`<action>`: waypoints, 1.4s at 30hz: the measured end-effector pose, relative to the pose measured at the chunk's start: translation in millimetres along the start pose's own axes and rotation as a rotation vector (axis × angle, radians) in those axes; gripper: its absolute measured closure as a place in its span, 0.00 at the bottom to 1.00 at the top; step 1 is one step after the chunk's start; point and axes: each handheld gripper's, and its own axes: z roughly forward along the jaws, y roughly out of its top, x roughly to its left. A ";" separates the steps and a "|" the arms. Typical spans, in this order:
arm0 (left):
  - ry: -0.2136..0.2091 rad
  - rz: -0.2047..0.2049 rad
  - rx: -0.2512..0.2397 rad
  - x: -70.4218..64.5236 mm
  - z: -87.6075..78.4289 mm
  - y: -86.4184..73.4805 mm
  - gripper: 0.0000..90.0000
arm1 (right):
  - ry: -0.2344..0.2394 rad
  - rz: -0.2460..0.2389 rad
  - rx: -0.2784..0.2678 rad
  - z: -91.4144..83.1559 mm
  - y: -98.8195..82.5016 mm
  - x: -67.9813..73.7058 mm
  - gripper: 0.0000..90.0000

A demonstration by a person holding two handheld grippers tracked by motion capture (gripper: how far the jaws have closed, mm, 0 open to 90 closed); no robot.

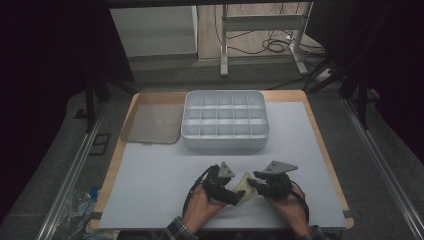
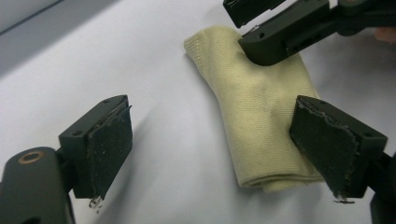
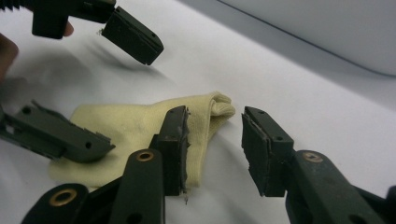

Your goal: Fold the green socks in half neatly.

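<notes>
A folded pale yellow sock point(image 1: 245, 187) lies flat on the white mat near the table's front edge, between my two grippers. In the left gripper view the sock point(image 2: 261, 116) runs away from the camera. My left gripper point(image 2: 217, 140) stands open and wide; its right jaw hangs over the sock's near edge, and no pad presses the cloth. My right gripper point(image 3: 215, 135) is open too. Its left jaw lies across the sock point(image 3: 135, 126), whose rolled end sits just beyond the gap. In the high view the left gripper point(image 1: 237, 196) and right gripper point(image 1: 254, 181) meet tip to tip over the sock.
A white box with several compartments point(image 1: 225, 142) stands at the back middle of the mat point(image 1: 150, 175). Its translucent lid point(image 1: 150, 122) lies flat to the left. Beyond the table are dark floor, cables and a metal frame.
</notes>
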 end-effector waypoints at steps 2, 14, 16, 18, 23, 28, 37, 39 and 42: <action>0.013 0.011 -0.008 -2.2 0.6 -1.0 0.15 | 0.009 0.014 -0.002 -0.1 -0.4 -1.4 0.68; 0.008 0.004 -0.025 -0.5 1.5 -3.4 0.13 | 0.084 -0.024 -0.040 -15.7 9.7 13.9 0.94; 0.008 0.006 -0.027 -0.6 1.3 -3.9 0.13 | 0.095 -0.036 -0.008 -7.2 7.4 15.4 0.96; 0.009 0.003 -0.030 -0.7 1.3 -4.2 0.13 | 0.098 -0.031 0.006 -1.9 5.2 14.8 0.98; 0.011 -0.016 -0.028 -1.5 1.1 -5.0 0.14 | 0.090 -0.019 0.017 2.9 3.8 12.0 1.00; 0.006 -0.051 -0.018 -1.5 1.8 -5.7 0.15 | 0.078 -0.020 0.018 6.2 3.4 12.8 1.00; -0.007 -0.062 -0.015 0.3 1.9 -5.7 0.15 | 0.114 -0.009 0.011 4.4 3.5 7.3 0.99; -0.007 -0.050 -0.015 -0.4 0.8 -4.7 0.15 | 0.089 -0.025 0.009 -0.1 4.4 9.8 0.98; -0.033 -0.050 0.001 1.0 -3.7 -0.2 0.15 | 0.084 -0.021 0.004 -1.7 1.8 10.8 0.98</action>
